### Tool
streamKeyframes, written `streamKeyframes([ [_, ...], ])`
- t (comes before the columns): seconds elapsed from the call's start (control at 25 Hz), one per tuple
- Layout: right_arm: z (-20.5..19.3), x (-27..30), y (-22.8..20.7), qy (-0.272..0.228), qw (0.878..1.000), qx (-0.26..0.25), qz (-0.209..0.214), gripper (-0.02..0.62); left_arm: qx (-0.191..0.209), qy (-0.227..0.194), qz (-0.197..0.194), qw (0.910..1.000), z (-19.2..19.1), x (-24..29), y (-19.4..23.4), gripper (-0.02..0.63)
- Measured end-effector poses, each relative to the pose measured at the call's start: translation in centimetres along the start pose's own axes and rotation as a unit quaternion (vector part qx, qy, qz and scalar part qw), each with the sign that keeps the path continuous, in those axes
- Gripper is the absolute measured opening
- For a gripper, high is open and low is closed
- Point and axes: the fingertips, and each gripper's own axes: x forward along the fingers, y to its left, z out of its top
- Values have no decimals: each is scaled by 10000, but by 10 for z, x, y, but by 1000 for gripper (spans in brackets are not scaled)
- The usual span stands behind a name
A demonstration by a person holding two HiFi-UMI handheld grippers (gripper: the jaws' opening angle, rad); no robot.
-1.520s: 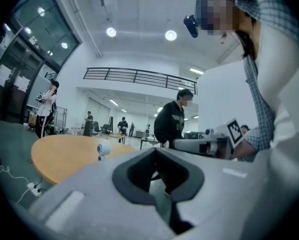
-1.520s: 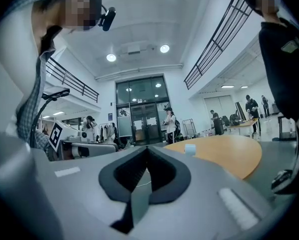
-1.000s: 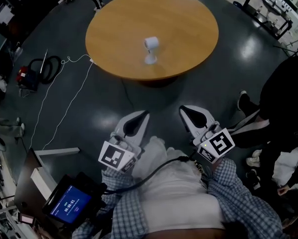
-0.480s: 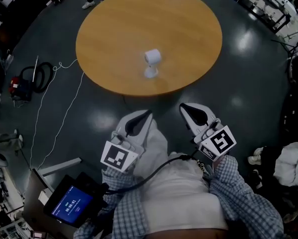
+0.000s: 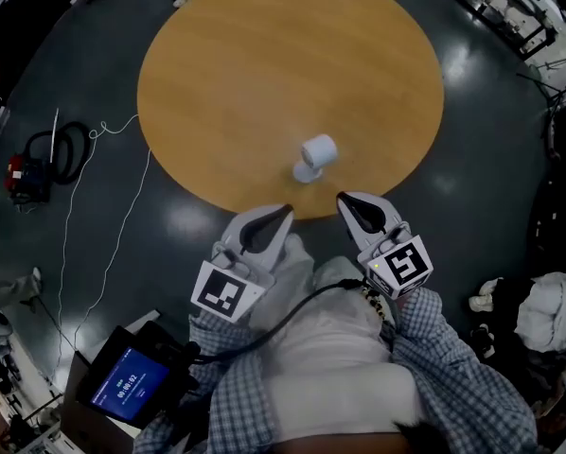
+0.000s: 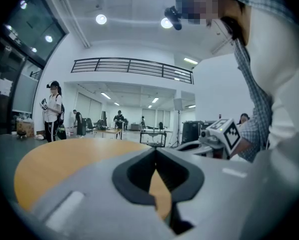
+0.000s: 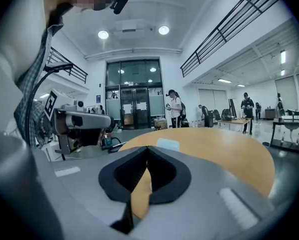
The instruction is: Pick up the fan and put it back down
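A person in a checked shirt [image 5: 425, 367] stands at the near rim of a round wooden tabletop [image 5: 226, 83] with a tool in each hand. Behind the left tool and off to its left, a small lit screen [image 5: 132, 386] glows blue.

Closest to the body, the left cube [image 5: 224, 291] and the right cube [image 5: 398, 265] show their square markers upward. Ahead of them, the left tool [image 5: 285, 210] is clenched on nothing. Its own view shows the tips [image 6: 155, 151] pressed together, with only wood visible through the slit behind them. The right tool [image 5: 342, 200] is clenched and empty too, and its tips [image 7: 147, 149] meet in the same way. Both tools point across the tabletop from about its near rim.

The fan [image 5: 314, 156] is small and white, a round head on a short stand. It sits on the tabletop just ahead of both tools, between them and nearer the right one, touching neither. In the right gripper view a pale sliver of it [image 7: 168, 144] peeks over that tool, slightly right of the tips.

Beyond the left tool's outer side, a white cable [image 5: 122, 197] trails over the dark floor [image 5: 491, 112]. Past the far rim, a bystander in a white top [image 6: 53, 109] stands in the hall, and another bystander [image 7: 175, 109] waits near glass doors [image 7: 133, 101].
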Motion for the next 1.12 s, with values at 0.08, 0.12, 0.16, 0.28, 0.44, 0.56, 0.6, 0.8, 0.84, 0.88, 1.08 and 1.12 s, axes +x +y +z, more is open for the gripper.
streamKeyframes([
  [0.08,-18,5,-7,209,9997,97,-113,5,-107,51,46,9999,-4,4,7,-2],
  [0.12,-27,8,-10,315,9993,158,-155,17,-166,81,87,9998,-6,6,12,-2],
  [0.16,-36,12,-13,416,9987,209,-185,32,-218,117,137,9996,-8,7,17,-2],
  [0.28,-59,29,-21,658,9969,319,-281,107,-286,249,327,9987,-17,10,34,-2],
  [0.44,-78,53,-24,824,9955,355,-287,175,-345,278,492,9978,-20,12,40,-2],
  [0.56,-87,72,-25,868,9955,303,-230,206,-407,363,558,9970,-24,11,45,-2],
  [0.6,-87,79,-25,843,9958,312,-198,206,-439,400,602,9964,-25,10,48,-2],
  [0.8,-79,111,-20,684,9968,406,-128,210,-593,500,830,9935,-30,-2,67,-2],
  [0.84,-75,116,-20,627,9970,429,-148,209,-600,516,843,9933,-30,-4,69,-2],
  [0.88,-71,119,-20,548,9973,459,-171,201,-602,535,849,9931,-32,-5,71,-2],
  [1.08,-61,120,-28,341,9978,509,-265,146,-642,616,850,9924,-37,-3,70,-2],
  [1.12,-61,119,-28,349,9979,491,-257,149,-654,624,855,9922,-37,-3,70,-2],
])
